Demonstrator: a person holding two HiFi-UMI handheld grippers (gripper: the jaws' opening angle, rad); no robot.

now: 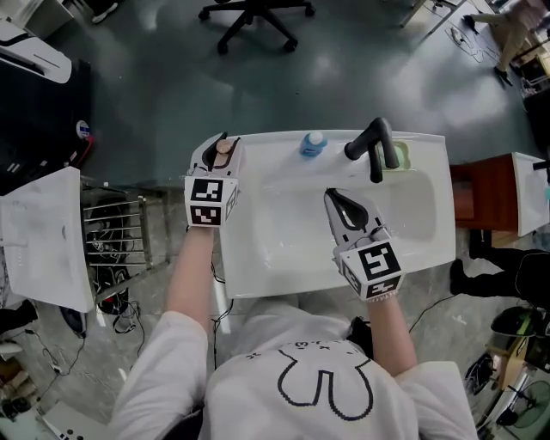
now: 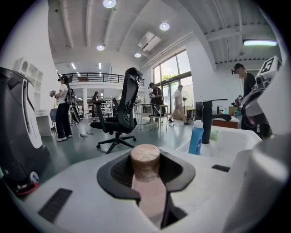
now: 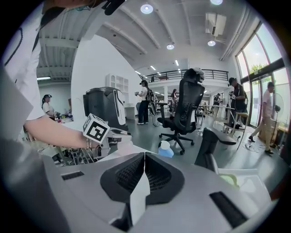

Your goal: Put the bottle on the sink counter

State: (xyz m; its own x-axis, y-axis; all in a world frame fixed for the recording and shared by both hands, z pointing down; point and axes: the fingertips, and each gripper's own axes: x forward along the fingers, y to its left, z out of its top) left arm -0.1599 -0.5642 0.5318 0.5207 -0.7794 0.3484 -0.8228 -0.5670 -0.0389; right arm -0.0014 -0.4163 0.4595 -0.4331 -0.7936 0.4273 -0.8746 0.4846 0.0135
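From where I stand, the person leans over a white sink, one tool in each hand. The left tool point(image 1: 220, 155) is clamped on a pale bottle point(image 1: 225, 147) with a round tan cap. In the left gripper view the black jaws press against both sides of its neck, and the cap stands up just above them. That tool and its bottle are over the far left corner of the desk point(image 1: 266, 148), which is the flat white rim round the basin point(image 1: 288, 236). I cannot tell whether the bottle's base touches the desk, because the tool hides it. The right tool point(image 1: 333, 198) hangs over the basin, well to the right of the left tool. Its jaws are pressed together with nothing between them, as the right gripper view shows plainly. Ahead of the right tool, on the back edge of the desk, a blue bottle with a white cap point(image 1: 314, 143) stands upright. Just to the right of it is a black faucet point(image 1: 375, 146), with a small green thing point(image 1: 400, 156) close behind, too small to make out. Beyond both tools, on the grey floor, stands a black office chair point(image 1: 256, 17).
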